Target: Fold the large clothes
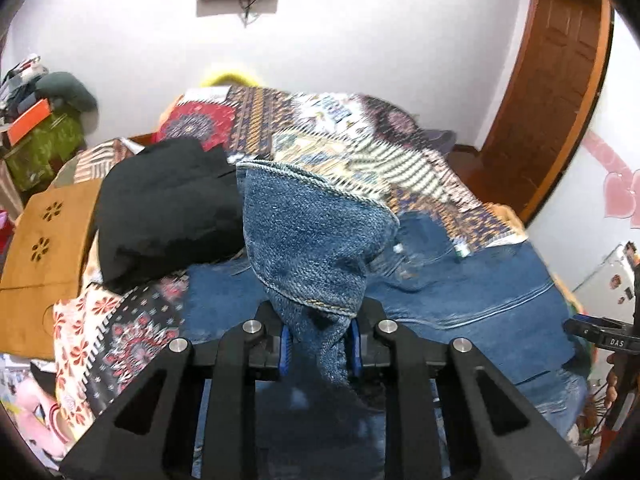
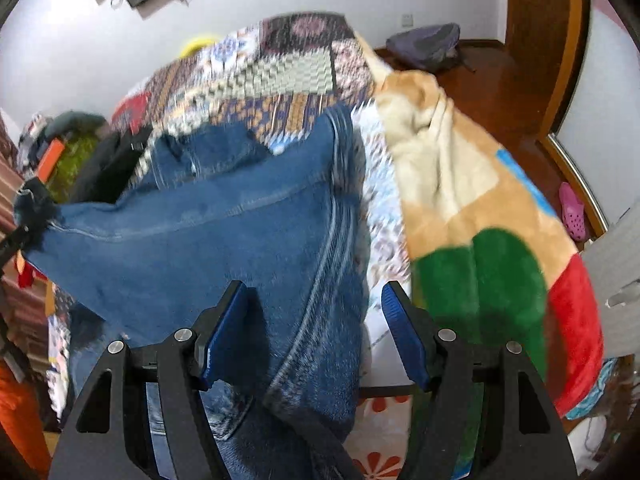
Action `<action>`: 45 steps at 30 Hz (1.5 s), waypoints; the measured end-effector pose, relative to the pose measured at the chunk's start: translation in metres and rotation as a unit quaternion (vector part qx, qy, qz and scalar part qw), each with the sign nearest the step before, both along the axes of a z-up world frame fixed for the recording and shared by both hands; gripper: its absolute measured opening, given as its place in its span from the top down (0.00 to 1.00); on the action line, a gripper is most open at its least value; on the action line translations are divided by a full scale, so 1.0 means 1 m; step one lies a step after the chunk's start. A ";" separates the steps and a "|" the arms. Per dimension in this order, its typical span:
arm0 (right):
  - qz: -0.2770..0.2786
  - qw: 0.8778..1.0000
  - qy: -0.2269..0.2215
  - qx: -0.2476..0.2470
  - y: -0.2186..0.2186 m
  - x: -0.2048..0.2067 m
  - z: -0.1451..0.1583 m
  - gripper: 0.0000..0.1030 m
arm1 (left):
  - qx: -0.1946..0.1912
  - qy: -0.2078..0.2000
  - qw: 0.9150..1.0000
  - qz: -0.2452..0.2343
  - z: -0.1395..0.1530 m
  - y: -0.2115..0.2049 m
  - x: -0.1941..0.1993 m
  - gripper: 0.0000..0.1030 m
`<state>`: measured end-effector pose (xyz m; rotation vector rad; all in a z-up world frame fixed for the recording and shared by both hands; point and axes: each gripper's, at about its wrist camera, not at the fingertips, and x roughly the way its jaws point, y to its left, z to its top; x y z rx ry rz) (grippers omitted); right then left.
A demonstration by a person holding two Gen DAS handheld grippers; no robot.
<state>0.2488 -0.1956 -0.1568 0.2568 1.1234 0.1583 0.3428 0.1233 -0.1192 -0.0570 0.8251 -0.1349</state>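
Denim is bunching between the pads of the left claw [image 1: 318, 346], which is pinching a hemmed corner of the jeans [image 1: 460, 288] and lifting it off the bed [image 1: 320, 120]. The rest of the jeans is lying spread across the patterned bedspread, beside a black garment [image 1: 168, 208]. The right claw [image 2: 314, 336] is hanging open over a side seam of the jeans [image 2: 224, 240], gripping nothing. The fold seems to be just starting; next, the right claw probably needs to be closing on that edge.
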 end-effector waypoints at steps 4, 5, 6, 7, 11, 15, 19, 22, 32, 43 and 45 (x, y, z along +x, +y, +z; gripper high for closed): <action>0.009 1.000 -0.009 -0.019 0.005 -0.002 0.001 0.30 | 0.017 0.051 0.998 0.021 -0.040 0.018 -0.002 0.78; 0.012 1.000 -0.006 -0.020 0.004 -0.002 0.001 0.30 | 0.016 0.061 0.998 0.023 -0.050 0.022 -0.003 0.77; 0.012 1.000 -0.006 -0.020 0.003 -0.002 0.001 0.29 | 0.014 0.070 0.997 0.025 -0.059 0.027 -0.005 0.76; 0.011 1.000 -0.005 -0.021 0.003 -0.003 0.001 0.29 | 0.010 0.086 0.996 0.031 -0.072 0.034 -0.007 0.73; -0.002 1.000 -0.002 -0.009 -0.003 -0.003 0.001 0.29 | 0.013 0.119 0.991 0.058 -0.099 0.050 -0.019 0.56; -0.010 1.000 0.001 -0.001 -0.002 -0.003 0.001 0.29 | 0.035 0.122 0.988 0.085 -0.103 0.066 -0.031 0.45; -0.012 1.000 0.003 -0.001 -0.005 -0.001 0.003 0.29 | 0.023 0.121 0.988 0.090 -0.101 0.080 -0.040 0.32; -0.019 1.000 -0.001 0.005 -0.010 0.002 0.008 0.29 | 0.021 0.122 0.988 0.087 -0.097 0.081 -0.042 0.31; -0.028 0.998 -0.031 0.041 -0.020 0.027 0.026 0.29 | -0.024 0.092 0.992 0.088 -0.063 0.105 -0.017 0.29; -0.003 0.993 0.031 0.111 -0.011 0.048 -0.021 0.27 | -0.186 0.189 0.962 0.066 -0.133 0.117 0.010 0.29; 0.006 0.994 0.026 0.110 -0.009 0.049 -0.021 0.27 | -0.207 0.174 0.960 0.068 -0.137 0.115 0.004 0.26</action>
